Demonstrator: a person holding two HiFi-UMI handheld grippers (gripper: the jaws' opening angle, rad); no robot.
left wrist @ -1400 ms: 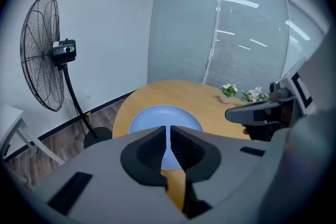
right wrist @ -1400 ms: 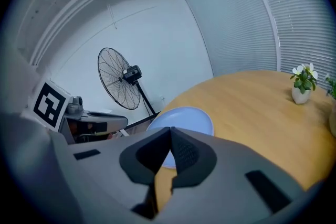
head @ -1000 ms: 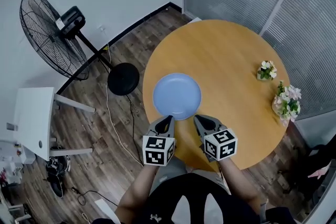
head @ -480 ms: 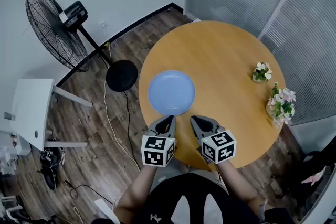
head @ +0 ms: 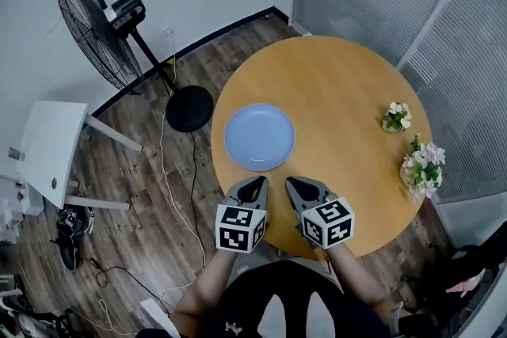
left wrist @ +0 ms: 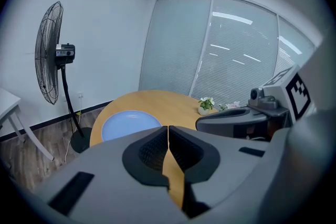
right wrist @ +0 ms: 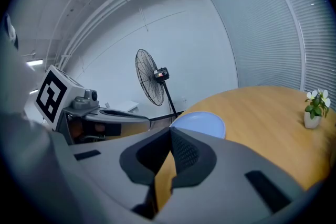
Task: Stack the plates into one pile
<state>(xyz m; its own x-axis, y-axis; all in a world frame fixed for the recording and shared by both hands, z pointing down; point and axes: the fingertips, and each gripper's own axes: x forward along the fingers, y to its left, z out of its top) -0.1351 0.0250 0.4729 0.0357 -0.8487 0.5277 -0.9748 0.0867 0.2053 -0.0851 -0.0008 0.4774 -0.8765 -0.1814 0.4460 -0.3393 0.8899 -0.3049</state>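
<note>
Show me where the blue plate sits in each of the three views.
Head view: blue plate, just left of centre.
Left gripper view: left of centre, below the middle.
Right gripper view: near centre, slightly right and low.
Shared landmark: standing fan, left of the plate in all three.

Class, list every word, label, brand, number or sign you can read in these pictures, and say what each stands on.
No readable text anywhere.
Marker cubes on the left gripper and right gripper: black-and-white square patterns, no letters or digits.
Pale mark on the black pedestal fan, at its motor: too small to read.
Round blue plate, round wooden table: no print.
</note>
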